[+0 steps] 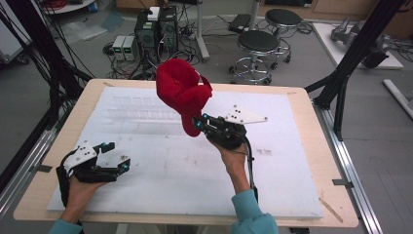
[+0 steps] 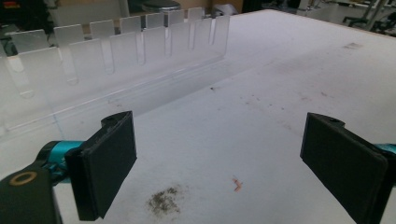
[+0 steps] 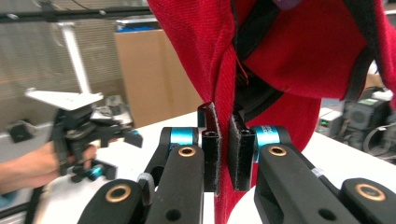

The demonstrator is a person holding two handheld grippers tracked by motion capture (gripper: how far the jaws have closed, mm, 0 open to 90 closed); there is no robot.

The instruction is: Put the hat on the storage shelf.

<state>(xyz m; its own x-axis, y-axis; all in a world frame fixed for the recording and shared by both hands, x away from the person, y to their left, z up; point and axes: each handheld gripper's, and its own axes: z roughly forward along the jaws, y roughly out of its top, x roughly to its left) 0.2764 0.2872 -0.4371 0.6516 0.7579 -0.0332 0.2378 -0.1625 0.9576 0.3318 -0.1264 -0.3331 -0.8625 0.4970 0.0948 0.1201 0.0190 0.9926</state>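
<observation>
The red cap (image 1: 182,92) hangs in the air above the far middle of the table (image 1: 311,161), lifted clear of the white mat (image 1: 170,165); the right gripper (image 1: 200,123) holds it from below, its jaws closed on a fold of the red cloth, as the right gripper view shows, with the cap (image 3: 299,65) draping down around them. It looks like soft woven fabric with a dark inner band; it probably weighs little, sags where it is unsupported, and will not break or slip easily from rubber pads. A pinch on a single edge lets the rest droop and swing, so the firmer places to take hold are likely the brim or the stitched band, and a second grip on the opposite edge would keep it spread.

There is one cap, two grippers and one clear slotted rack (image 2: 116,46) standing on the mat at the far side, seen from the left gripper view. The left gripper (image 1: 114,156) rests low near the table's near left corner, its jaws spread wide with nothing between them, well apart from the cap. Two stools (image 1: 258,48) stand on the floor beyond the table.
</observation>
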